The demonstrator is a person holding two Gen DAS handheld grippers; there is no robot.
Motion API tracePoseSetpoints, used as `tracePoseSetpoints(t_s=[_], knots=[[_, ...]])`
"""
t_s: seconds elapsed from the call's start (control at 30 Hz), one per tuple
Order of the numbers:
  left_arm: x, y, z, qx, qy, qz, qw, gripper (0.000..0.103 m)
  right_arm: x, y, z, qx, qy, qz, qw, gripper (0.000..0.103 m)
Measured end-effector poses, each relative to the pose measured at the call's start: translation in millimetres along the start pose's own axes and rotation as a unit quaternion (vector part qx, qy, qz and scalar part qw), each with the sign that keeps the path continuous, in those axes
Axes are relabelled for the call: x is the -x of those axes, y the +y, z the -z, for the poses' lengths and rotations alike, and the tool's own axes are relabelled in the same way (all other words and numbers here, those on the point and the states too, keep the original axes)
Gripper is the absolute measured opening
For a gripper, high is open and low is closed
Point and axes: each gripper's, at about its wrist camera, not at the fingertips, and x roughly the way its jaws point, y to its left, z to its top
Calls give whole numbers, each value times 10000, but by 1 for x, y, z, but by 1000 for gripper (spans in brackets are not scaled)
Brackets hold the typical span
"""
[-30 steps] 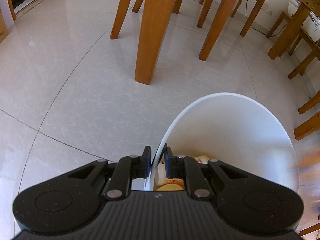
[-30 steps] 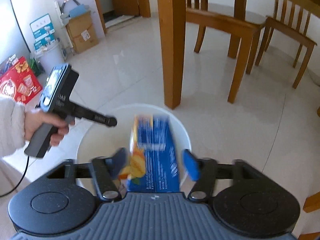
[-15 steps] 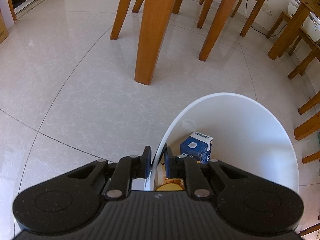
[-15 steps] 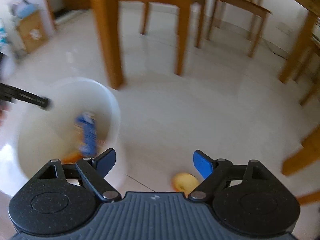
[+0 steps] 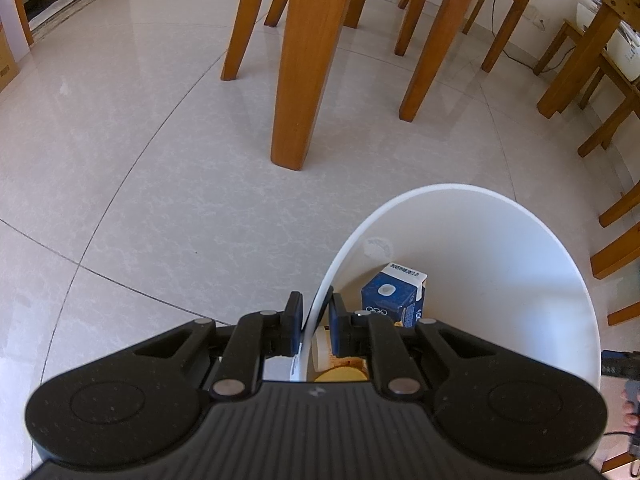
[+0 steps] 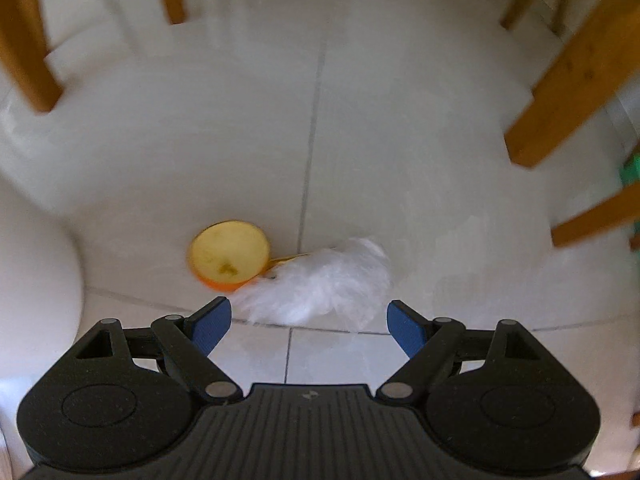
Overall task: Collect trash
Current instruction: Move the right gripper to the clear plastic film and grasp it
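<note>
- At the bottom centre of the left view, our left gripper point(image 5: 313, 322) is pinching the white bin's point(image 5: 500, 240) rim, a blue carton point(image 5: 390, 296) lying inside.
- Lower middle of the right view, our right gripper point(image 6: 308, 326) is gaping wide, having just been opening, gripping nothing; white tissue point(image 6: 320, 284) and an orange cup point(image 6: 228, 256) are lying just beyond.

You have glossy pale floor tiles point(image 5: 160, 168), varnished wooden table legs point(image 5: 300, 72), a smooth white plastic bin point(image 5: 500, 264), a printed blue paper carton point(image 5: 394, 296), crumpled white tissue point(image 6: 324, 284) and matt black grippers.
</note>
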Motion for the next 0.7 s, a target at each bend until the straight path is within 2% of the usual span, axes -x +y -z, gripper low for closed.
tracePoseSetpoints(t_s=[0.3,0.5,0.7], knots=[[1,-2,-2,30,-6,-41,10000,12,-53,-16,-15,-1084,-99,256,9937,89],[1,-2,-1,26,-4,-35,10000,12,-72,-19,-13,-1161,57,562,9916,88],[1,-1,0,19,-8,-12,10000,12,-74,-26,8,-796,365,678,9939,88]])
